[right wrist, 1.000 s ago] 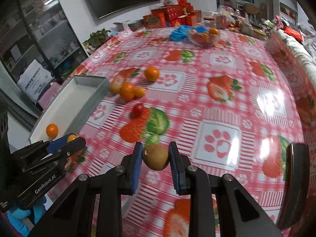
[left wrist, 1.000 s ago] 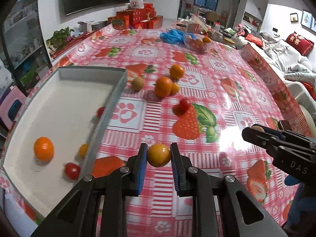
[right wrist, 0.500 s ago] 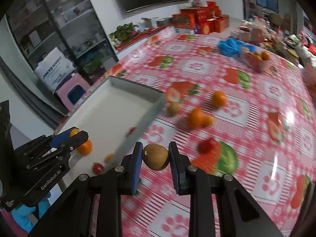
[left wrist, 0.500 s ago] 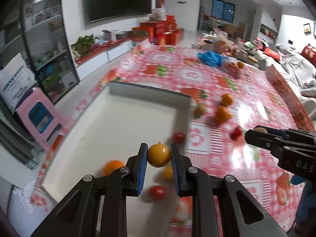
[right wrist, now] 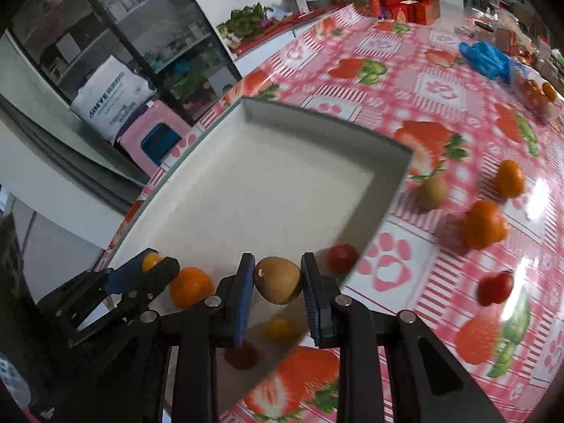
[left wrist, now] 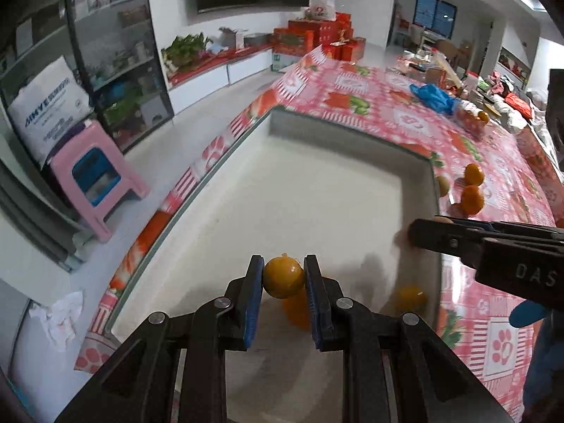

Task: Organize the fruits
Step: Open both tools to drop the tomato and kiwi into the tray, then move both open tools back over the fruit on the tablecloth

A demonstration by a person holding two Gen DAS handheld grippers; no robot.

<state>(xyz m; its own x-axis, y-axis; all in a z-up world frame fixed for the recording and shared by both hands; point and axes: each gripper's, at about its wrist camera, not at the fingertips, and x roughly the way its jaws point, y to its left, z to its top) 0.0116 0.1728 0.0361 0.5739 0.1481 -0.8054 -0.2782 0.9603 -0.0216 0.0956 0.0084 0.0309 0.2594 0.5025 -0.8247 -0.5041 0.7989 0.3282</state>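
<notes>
My left gripper is shut on a small yellow-orange fruit and holds it above the white tray. My right gripper is shut on a brown kiwi over the tray's near right wall. In the tray lie an orange, a small yellow fruit and two red tomatoes. On the tablecloth lie a kiwi, two oranges and a red tomato. The left gripper also shows in the right wrist view.
The table wears a red strawberry-print cloth. A blue bag and a clear bowl of fruit stand at the far side. A pink stool stands on the floor left of the table's edge.
Both grippers have swung left from over the tablecloth to over the tray, each still holding its fruit. The tray now fills the middle of both views.
</notes>
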